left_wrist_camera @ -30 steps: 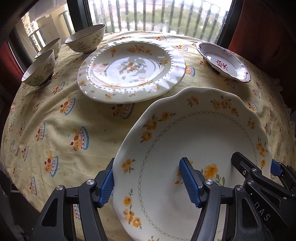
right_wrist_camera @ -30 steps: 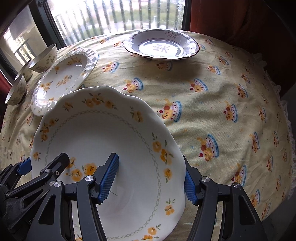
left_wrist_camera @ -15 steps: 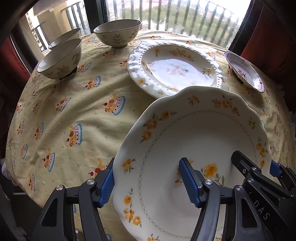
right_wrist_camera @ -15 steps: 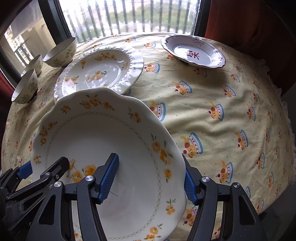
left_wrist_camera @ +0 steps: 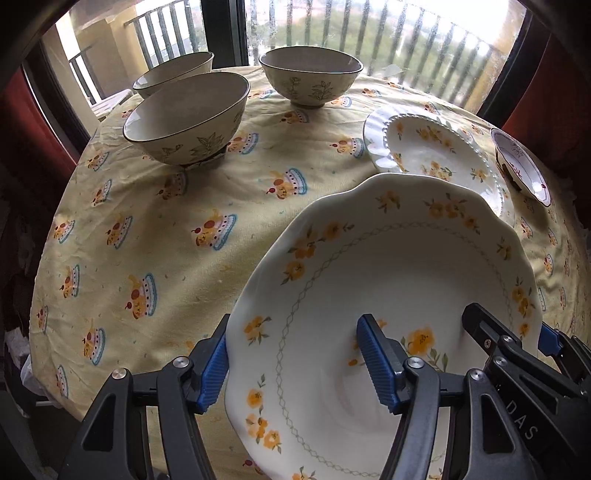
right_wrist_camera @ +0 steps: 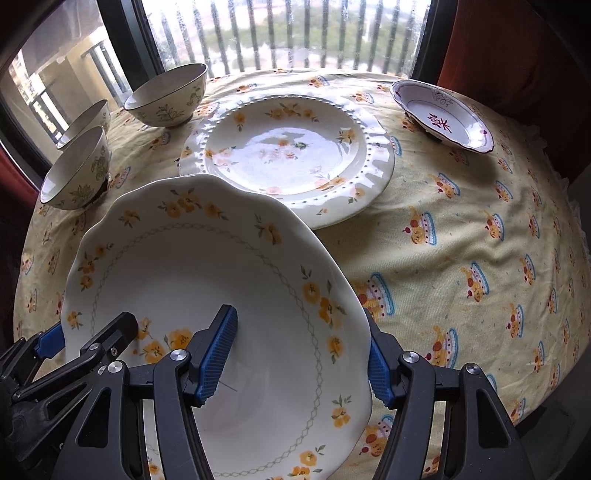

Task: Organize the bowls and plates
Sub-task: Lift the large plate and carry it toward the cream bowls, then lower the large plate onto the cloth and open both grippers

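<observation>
I hold a large white scalloped plate with yellow flowers (left_wrist_camera: 399, 280) (right_wrist_camera: 192, 269) above the table with both grippers. My left gripper (left_wrist_camera: 295, 365) is shut on its left rim. My right gripper (right_wrist_camera: 299, 354) is shut on its right rim. A white beaded-rim floral plate (right_wrist_camera: 288, 155) (left_wrist_camera: 432, 155) lies on the table beyond it. A small red-trimmed dish (right_wrist_camera: 443, 118) (left_wrist_camera: 524, 166) sits at the far right. Three beige leaf-pattern bowls (left_wrist_camera: 188, 114) (left_wrist_camera: 310, 77) (left_wrist_camera: 173, 72) stand at the far left, also in the right wrist view (right_wrist_camera: 166, 96).
The round table has a yellow cake-print cloth (left_wrist_camera: 155, 229) (right_wrist_camera: 480, 240). A window with railing (right_wrist_camera: 295, 33) and red curtains (right_wrist_camera: 517, 48) stand behind the table. The table edge falls away at the left and right.
Both grippers have carried the scalloped plate to the left. The bowls now look nearer and the beaded plate and red-trimmed dish have shifted right in view.
</observation>
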